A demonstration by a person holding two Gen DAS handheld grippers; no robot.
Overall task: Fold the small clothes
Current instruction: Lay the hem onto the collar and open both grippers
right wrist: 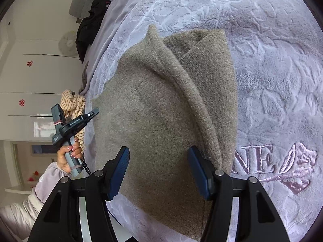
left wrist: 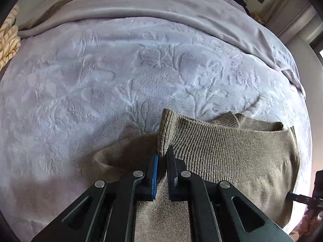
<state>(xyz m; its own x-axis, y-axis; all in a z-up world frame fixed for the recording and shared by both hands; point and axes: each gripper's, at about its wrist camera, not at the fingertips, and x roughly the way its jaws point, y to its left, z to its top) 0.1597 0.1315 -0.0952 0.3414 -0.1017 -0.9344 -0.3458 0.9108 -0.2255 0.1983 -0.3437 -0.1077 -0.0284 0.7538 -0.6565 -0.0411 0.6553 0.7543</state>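
A home bedroom: a bed under a lavender embossed plush blanket (left wrist: 121,76) fills the view, white wardrobe doors (right wrist: 40,76) with small red ornaments stand to the far left, and what may be a fan (right wrist: 67,43) sits beside dark clothing (right wrist: 90,26).

An embossed lavender blanket (left wrist: 121,76) covers the bed, a striped cloth (left wrist: 9,40) beside its edge.

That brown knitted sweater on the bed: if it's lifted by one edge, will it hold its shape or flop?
The brown knitted sweater will probably flop: it already lies in soft folds on the lilac embossed blanket. It looks thick, so likely weighty. The ribbed knit should grip the left gripper fingers rather than slip.
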